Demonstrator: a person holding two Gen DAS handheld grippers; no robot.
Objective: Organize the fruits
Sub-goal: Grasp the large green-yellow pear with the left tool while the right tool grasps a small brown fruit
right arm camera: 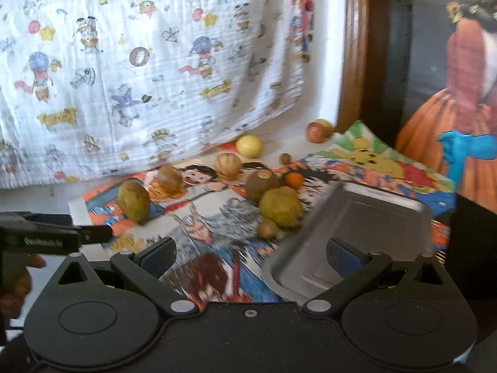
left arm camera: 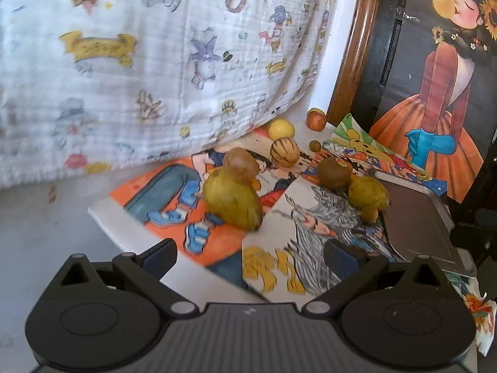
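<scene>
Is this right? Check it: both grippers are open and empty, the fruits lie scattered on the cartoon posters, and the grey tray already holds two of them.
Not quite. The grey tray holds no fruit; the right wrist view shows it bare. The rest stands: the left gripper and right gripper are open and empty, and fruits such as the kiwi lie scattered on the cartoon posters.

Cartoon-print white cloth (left arm camera: 149, 71) beside a wooden frame (left arm camera: 354, 46), daylit.

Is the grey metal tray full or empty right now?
Empty: the grey metal tray's bare floor shows, and all the fruits lie outside on the posters.
</scene>
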